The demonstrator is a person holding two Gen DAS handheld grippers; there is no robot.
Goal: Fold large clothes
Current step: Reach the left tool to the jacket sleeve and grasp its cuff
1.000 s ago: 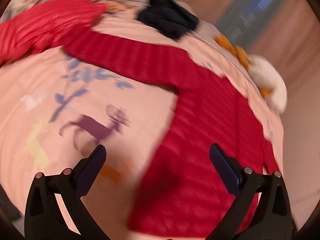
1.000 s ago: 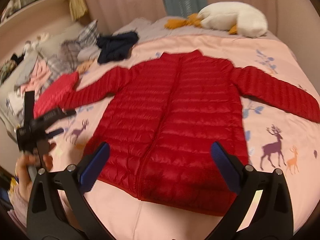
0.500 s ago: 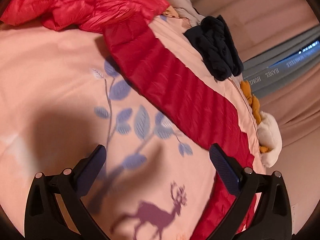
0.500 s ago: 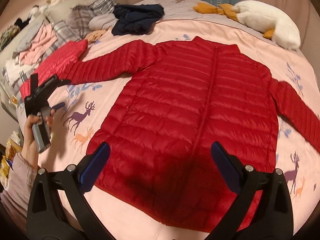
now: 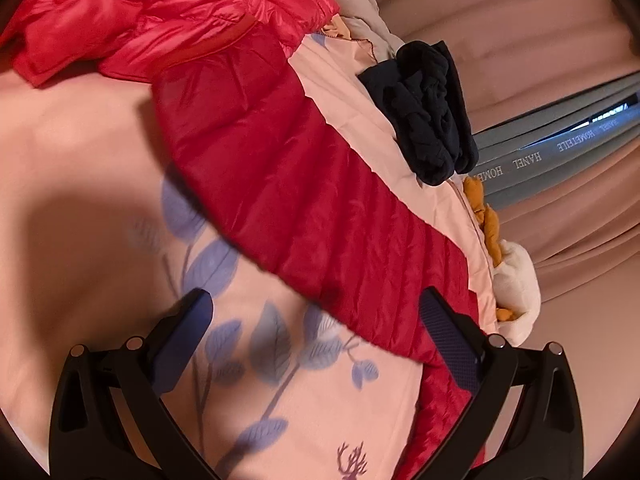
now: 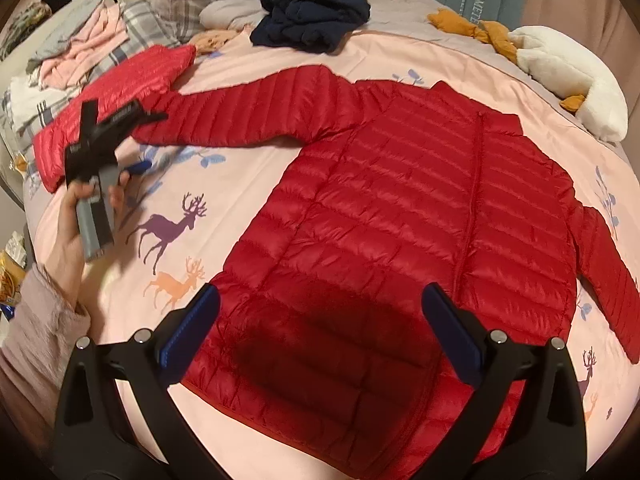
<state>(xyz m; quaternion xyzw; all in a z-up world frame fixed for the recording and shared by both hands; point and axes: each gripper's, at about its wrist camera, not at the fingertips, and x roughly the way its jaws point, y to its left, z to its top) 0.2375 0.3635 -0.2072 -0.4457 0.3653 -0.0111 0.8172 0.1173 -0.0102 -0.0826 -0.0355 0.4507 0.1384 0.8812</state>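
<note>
A red quilted down jacket (image 6: 420, 216) lies flat, front up and zipped, on the pink bedspread (image 6: 240, 184), both sleeves spread out. My right gripper (image 6: 320, 320) is open and empty, hovering over the jacket's bottom hem. My left gripper (image 5: 316, 324) is open and empty just above the bedspread, close to the jacket's left sleeve (image 5: 288, 168). It also shows in the right wrist view (image 6: 140, 144), held in a hand near that sleeve's cuff (image 6: 160, 128).
A second, lighter red jacket (image 6: 120, 88) lies crumpled by the sleeve end. A dark navy garment (image 6: 312, 16), plaid and pink clothes (image 6: 100, 40), and a white and orange plush toy (image 6: 568, 76) lie along the bed's far edge. Curtains hang behind.
My left gripper has moved from the jacket's body out along the left sleeve toward its cuff. My right gripper has come lower and closer over the hem. Both stay open.
</note>
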